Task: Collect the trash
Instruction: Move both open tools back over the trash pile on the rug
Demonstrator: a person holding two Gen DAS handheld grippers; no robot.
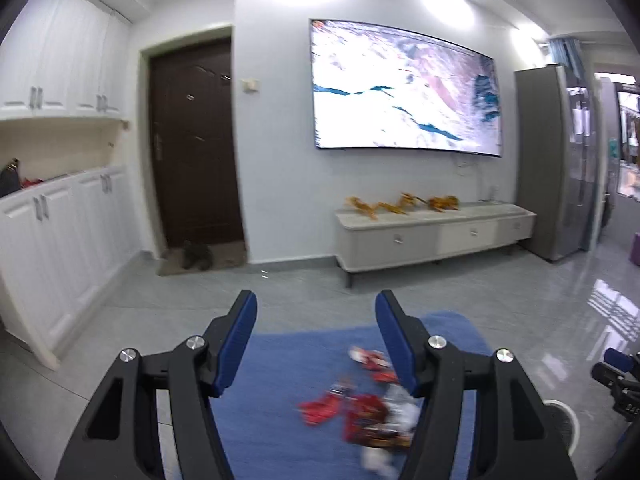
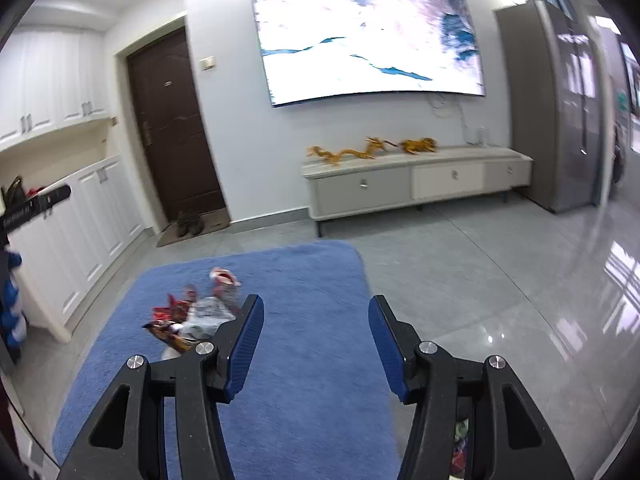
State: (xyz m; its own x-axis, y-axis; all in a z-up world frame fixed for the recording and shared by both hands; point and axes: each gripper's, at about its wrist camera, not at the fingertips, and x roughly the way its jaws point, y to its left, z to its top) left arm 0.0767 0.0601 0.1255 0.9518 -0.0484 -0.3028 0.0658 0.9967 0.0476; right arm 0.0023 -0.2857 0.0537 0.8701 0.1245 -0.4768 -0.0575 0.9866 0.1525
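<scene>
Blue pads line your left tongs (image 1: 316, 338), which stand wide apart with nothing between them, held above a blue rug (image 1: 280, 380) on the grey tiled floor (image 1: 180, 292). From this left wrist view the trash (image 1: 360, 408), a blurred heap of red and white wrappers, lies on the rug below and slightly right of the gap, partly hidden behind the right-hand finger. Beyond it you face a dark brown door (image 1: 192, 148), a large wall screen (image 1: 404, 88), a low pale cabinet (image 1: 432, 234) carrying golden dragon figures (image 1: 400, 204), white cupboards (image 1: 60, 216) on the left and a tall grey fridge (image 1: 552, 160) on the right. A piece of your other tool shows at the right edge. From the right wrist view, your right tongs (image 2: 316, 340) are likewise spread wide and hold nothing, hovering over the same rug (image 2: 312, 360). The trash (image 2: 192, 316) sits on the rug to the left of the tongs, just beside and partly behind the left-hand finger (image 2: 244, 344). Ahead are the door (image 2: 172, 128), the screen (image 2: 368, 40), the cabinet (image 2: 416, 178) with its dragons (image 2: 352, 152), and the fridge (image 2: 556, 104).
</scene>
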